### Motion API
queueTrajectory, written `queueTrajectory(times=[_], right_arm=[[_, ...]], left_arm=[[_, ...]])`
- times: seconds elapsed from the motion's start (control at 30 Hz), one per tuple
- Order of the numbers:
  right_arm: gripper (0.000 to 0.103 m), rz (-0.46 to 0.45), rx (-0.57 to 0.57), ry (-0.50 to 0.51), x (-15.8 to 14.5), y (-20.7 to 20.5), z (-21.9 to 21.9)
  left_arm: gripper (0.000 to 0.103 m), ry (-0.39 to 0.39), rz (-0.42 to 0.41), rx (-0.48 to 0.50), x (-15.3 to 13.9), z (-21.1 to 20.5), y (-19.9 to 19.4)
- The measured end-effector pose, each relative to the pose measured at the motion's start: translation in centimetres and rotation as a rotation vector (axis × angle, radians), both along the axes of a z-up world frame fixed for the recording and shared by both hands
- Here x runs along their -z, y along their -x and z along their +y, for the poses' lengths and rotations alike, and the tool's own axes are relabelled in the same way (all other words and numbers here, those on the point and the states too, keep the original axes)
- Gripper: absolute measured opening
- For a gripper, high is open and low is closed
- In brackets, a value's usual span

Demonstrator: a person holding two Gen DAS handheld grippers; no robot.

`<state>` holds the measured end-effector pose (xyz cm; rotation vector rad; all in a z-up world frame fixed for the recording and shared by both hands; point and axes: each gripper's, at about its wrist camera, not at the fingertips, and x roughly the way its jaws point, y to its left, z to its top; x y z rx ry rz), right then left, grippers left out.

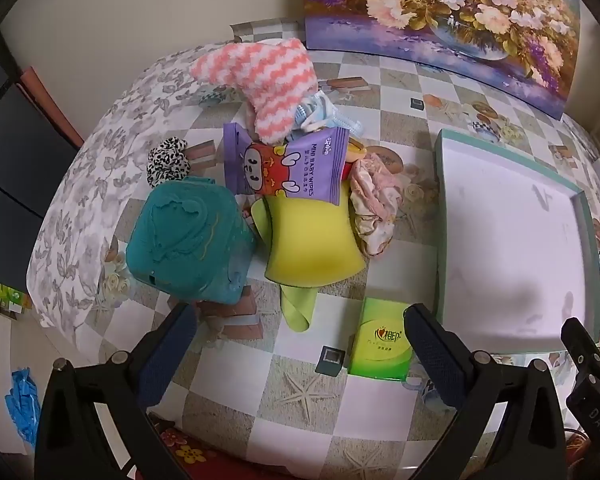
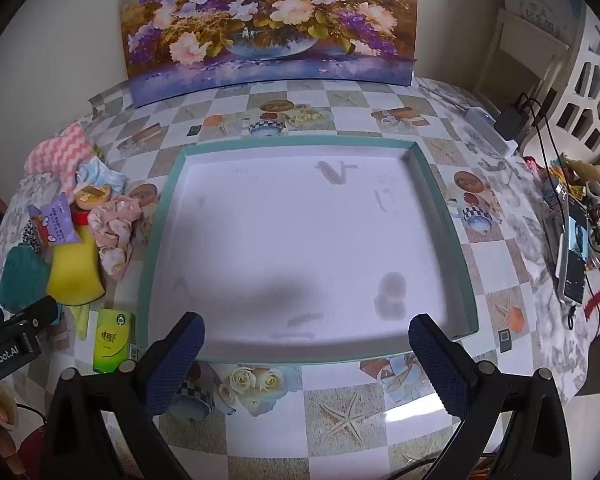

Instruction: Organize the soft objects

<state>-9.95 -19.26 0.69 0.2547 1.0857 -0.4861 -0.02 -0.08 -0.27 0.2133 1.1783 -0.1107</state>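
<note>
partly buried red item point(image 1: 346, 168), perhaps packaging

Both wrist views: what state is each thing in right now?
Left gripper: open, holding nothing.
Right gripper: open, holding nothing.
Tray: nothing in it.
Wipes pack: lying on the yellow sponge.
Striped sock: on top of the pile.
Tissue pack: flat on the table, apart from the pile.

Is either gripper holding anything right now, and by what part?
Nothing is held. The left gripper and right gripper both stand open and empty above the table.
</note>
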Motion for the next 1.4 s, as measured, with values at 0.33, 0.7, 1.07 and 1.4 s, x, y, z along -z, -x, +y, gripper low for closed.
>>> queueTrajectory(times=[0.33, 0.7, 1.07, 1.4], right_arm=[[0.103, 0.012, 0.000, -0.008, -0.33, -0.29, -0.25], [0.103, 0.015, 0.000, -0.009, -0.27, -0.33, -0.22], [0.103, 0.018, 0.001, -0.011, -0.21, -0.37, -0.25], [0.103, 0.022, 0.000, -0.011, 0.06, -0.18, -0.16]], left_arm=[[0.103, -0.005, 0.007, 0.005, -0.02, -0.12, -0.07], [0.103, -0.004, 0.006, 0.005, 0.07, -0.10, 0.02], [0.103, -0.005, 0.005, 0.005, 0.14, -0.10, 0.09], [0.103, -0.005, 0.006, 0.004, 0.15, -0.10, 0.08]])
